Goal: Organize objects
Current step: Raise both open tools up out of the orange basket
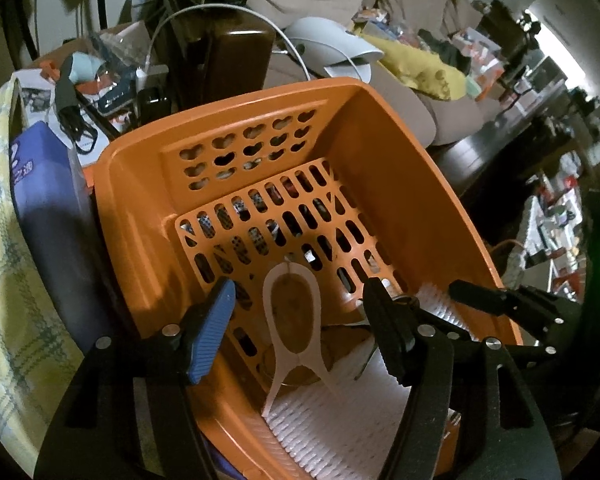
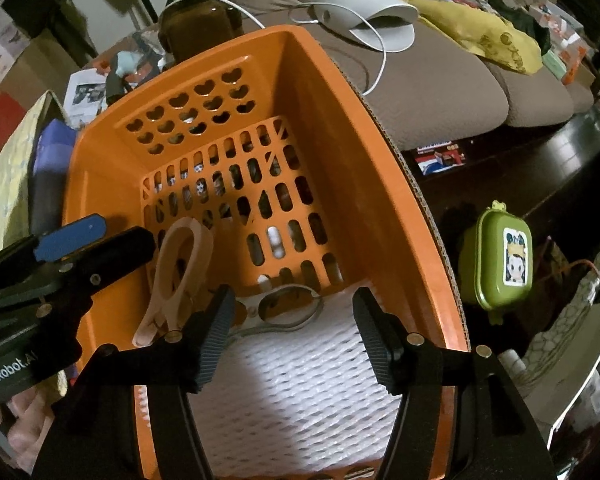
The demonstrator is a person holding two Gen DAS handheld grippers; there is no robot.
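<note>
Two gaping, empty hand-held grippers over orange basket, cluttered, perhaps living, room.

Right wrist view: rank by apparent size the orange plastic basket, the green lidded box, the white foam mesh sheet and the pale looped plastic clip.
1. Orange plastic basket
2. White foam mesh sheet, nearest the camera
3. Green lidded box
4. Pale looped plastic clip; close to the box, so unsure

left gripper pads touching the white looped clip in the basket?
Apart. The left wrist view shows the left gripper open, orange basket floor visible between each pad and the white looped clip lying on the white foam netting.
</note>
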